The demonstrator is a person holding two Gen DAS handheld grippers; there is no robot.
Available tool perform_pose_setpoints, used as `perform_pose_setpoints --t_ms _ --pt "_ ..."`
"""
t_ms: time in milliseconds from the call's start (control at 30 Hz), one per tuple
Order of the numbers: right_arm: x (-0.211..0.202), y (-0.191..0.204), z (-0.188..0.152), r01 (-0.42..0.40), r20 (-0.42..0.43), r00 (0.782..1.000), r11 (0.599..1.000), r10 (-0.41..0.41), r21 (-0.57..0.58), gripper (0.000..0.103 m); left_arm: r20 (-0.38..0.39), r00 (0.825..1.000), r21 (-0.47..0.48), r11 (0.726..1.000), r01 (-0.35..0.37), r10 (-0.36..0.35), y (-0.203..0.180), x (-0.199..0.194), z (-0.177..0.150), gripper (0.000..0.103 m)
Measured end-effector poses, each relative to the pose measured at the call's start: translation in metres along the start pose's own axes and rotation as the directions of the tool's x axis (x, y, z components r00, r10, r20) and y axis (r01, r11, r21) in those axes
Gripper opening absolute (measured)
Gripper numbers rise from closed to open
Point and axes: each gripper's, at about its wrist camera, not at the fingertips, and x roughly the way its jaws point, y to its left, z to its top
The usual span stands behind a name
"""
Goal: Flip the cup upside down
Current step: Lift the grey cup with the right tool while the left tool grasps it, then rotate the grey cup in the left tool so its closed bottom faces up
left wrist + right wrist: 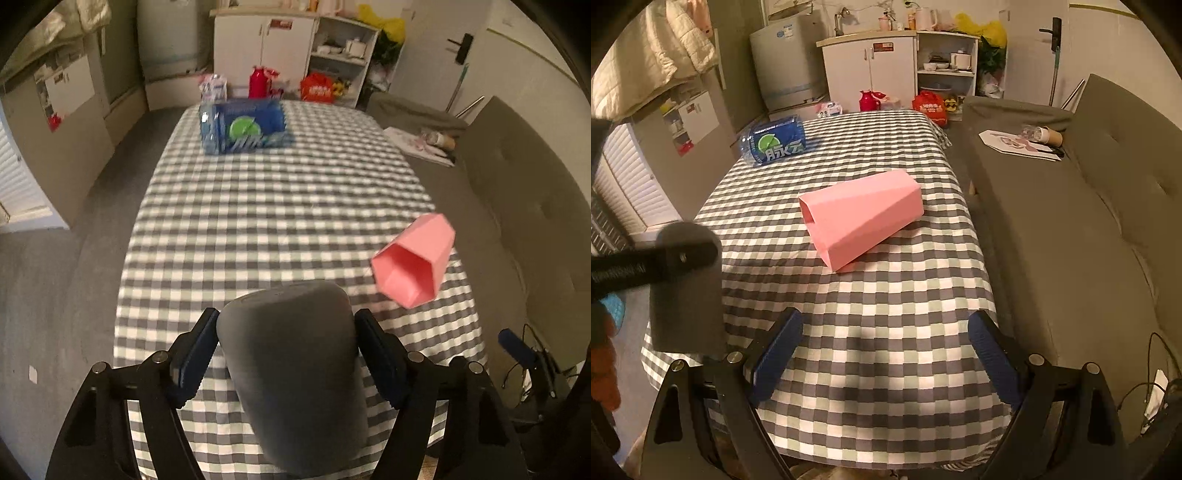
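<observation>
1. The pink cup lay on its side on the counter, ahead of the right tool and apart from it, with its open mouth turned toward the left.
2. The right tool's blue fingers stood wide apart with only checked cloth between them.
3. In the left wrist view the cup sat well off to the right of the left tool, mouth toward the camera, touching neither finger.
4. The left tool was clamped on a grey rounded speaker, its blue fingers pressed against the two sides.
5. In the right wrist view that grey speaker showed at the left edge, beside the counter's near corner.
6. A blue shrink-wrapped pack of bottles rested at the far left of the counter; its label bore a green circle and white Chinese characters that I could not read with certainty.
7. The counter wore a grey-and-white checked cloth.
8. A grey sofa ran along the right side, with papers and a paper cup lying on it.
9. Beyond the counter stood a white cabinet, open shelves and a small fridge.
</observation>
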Motion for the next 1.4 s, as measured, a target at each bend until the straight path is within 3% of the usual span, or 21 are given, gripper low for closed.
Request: perform_pose_setpoints --t_ms 400,667,833,1100,1400 --pt "-0.022 -0.005 0.001 0.022 0.04 0.999 1.0 -0.022 0.01 0.091 0.104 0.995 0.088 0.996 -0.016 0.006 -0.013 -0.033 -0.038 0.076" --pt "-0.04 -0.009 -0.001 0.024 0.066 0.998 1.0 -0.025 0.02 0.091 0.051 0.997 0.113 0.992 0.05 -0.056 -0.023 -0.03 -0.07 0.076" --pt "-0.051 -0.014 -0.006 0.035 0.075 0.996 0.999 -0.037 0.031 0.091 0.016 0.999 0.124 0.992 0.026 -0.028 -0.026 -0.015 -0.083 0.076" --pt "-0.054 -0.013 -0.009 0.039 0.072 0.997 0.999 -0.041 0.031 0.091 -0.04 0.998 0.104 0.993 0.06 -0.056 -0.019 0.003 -0.098 0.074" --pt "-0.045 -0.01 -0.011 0.037 0.057 0.998 0.999 -0.039 0.033 0.091 0.063 0.996 0.072 0.995 0.066 -0.07 -0.011 -0.007 -0.086 0.073"
